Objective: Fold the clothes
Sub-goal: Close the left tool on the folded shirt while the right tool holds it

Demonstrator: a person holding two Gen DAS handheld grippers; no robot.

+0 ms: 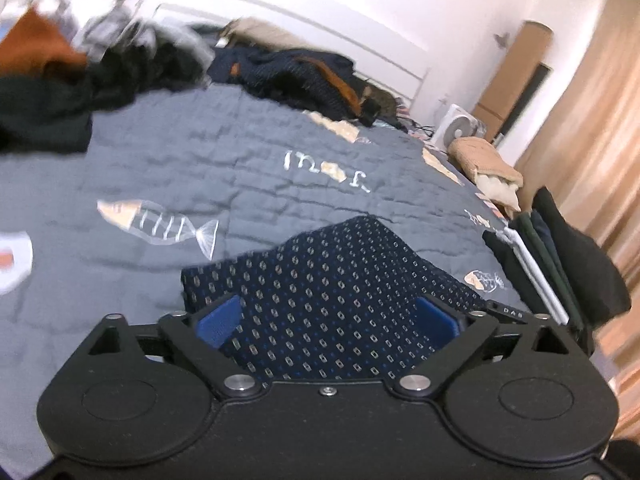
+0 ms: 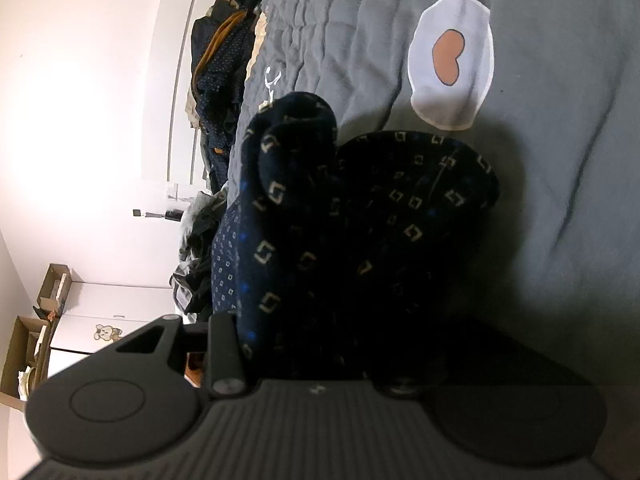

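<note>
A navy garment (image 1: 340, 280) with small beige squares and blue dots lies on the grey quilt (image 1: 180, 152). In the left wrist view it runs up between the jaws of my left gripper (image 1: 328, 314). Both blue pads (image 1: 218, 320) show, standing wide apart with the cloth loose between them. In the right wrist view the same garment (image 2: 360, 208) is bunched into thick rolls. My right gripper (image 2: 308, 356) is turned on its side and has narrowed onto that bunch. One black finger (image 2: 224, 354) rests against the cloth, and the other is hidden in the dark folds.
A heap of dark and orange clothes (image 1: 120, 68) lies at the far end of the bed. Folded dark clothes (image 1: 560, 264) and a beige bundle (image 1: 488, 168) sit at its right edge, near a white fan (image 1: 460, 126) and a curtain (image 1: 600, 120). The quilt carries a white patch (image 2: 452, 60).
</note>
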